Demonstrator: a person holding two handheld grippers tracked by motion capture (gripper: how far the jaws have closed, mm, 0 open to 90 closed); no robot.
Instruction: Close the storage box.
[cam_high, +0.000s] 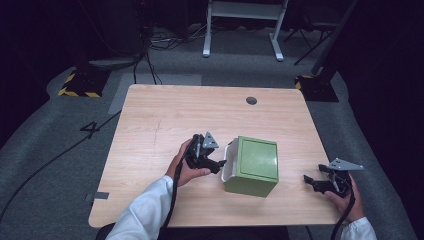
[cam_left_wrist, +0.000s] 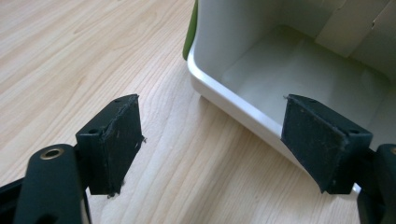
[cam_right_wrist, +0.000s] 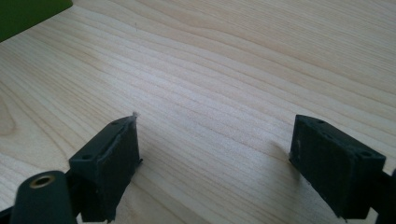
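Both sets of fingers stand wide and empty as I hold the left gripper (cam_high: 216, 164) at the white rim of the green box (cam_high: 252, 165), tipped mid-counter (cam_high: 165, 115); it looks light, rigid, slick, best pinched by that thin rim, the right gripper (cam_high: 314, 182) well apart.

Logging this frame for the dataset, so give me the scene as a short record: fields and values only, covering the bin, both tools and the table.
bin: green box with a white inside, lying on its side, its opening toward the left tool
bin contents: nothing seen in the part that the left gripper view shows
left tool: open, at the bin's white rim, one jaw just in front of the opening, gripping nothing
right tool: open, over bare wood to the right of the bin, apart from it
table: light wood, with a round grey cap near its far edge
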